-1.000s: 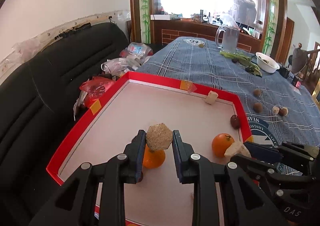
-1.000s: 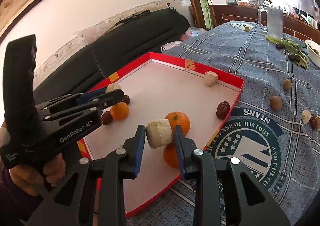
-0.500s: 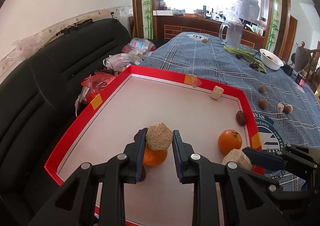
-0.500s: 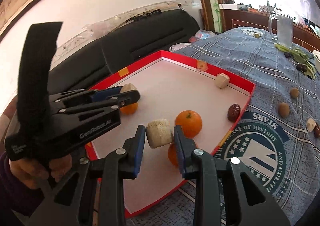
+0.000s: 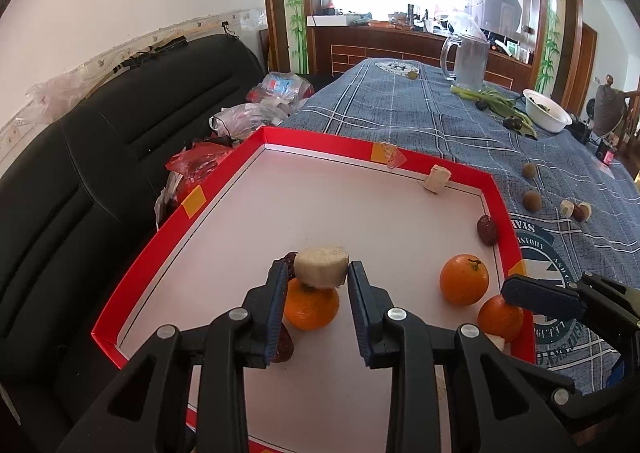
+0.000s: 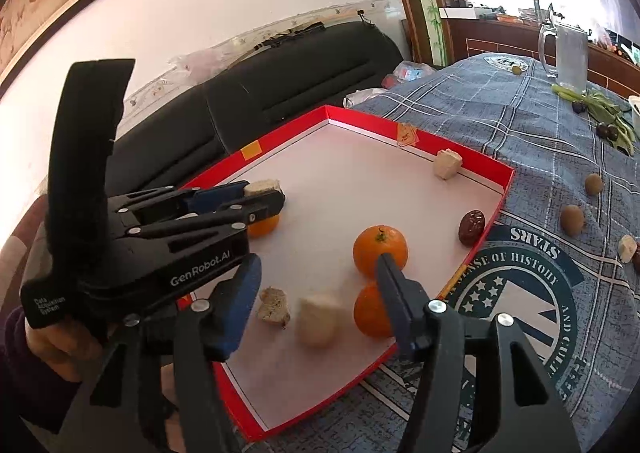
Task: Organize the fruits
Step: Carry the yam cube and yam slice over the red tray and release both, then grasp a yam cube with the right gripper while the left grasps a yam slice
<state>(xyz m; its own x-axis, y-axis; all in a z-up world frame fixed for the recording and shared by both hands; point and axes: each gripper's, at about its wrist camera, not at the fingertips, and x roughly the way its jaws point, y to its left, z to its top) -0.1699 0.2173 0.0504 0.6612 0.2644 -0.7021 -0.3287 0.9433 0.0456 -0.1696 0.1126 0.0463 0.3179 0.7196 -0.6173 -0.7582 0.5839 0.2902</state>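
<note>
Two grippers are held over a red tray (image 5: pixel 304 141) of fruit, one loaded and one empty.

In the left wrist view, a pale fruit chunk (image 5: pixel 321 268) is seen pinched between the closed-in jaws of the left gripper (image 5: pixel 318 293), above an orange (image 5: pixel 311 305) and dark dates lying near the tray's left edge; a second orange (image 5: pixel 464 280) sits well to the right. In the right wrist view, the right gripper (image 6: pixel 316 293) is shown with jaws spread and empty, a blurred pale piece (image 6: pixel 317 320) lying on the tray floor between them, beside another chunk (image 6: pixel 274 305). The placing step is judged to be in hand; next, the left jaws would need lowering and opening so the held chunk is set in the tray.
</note>
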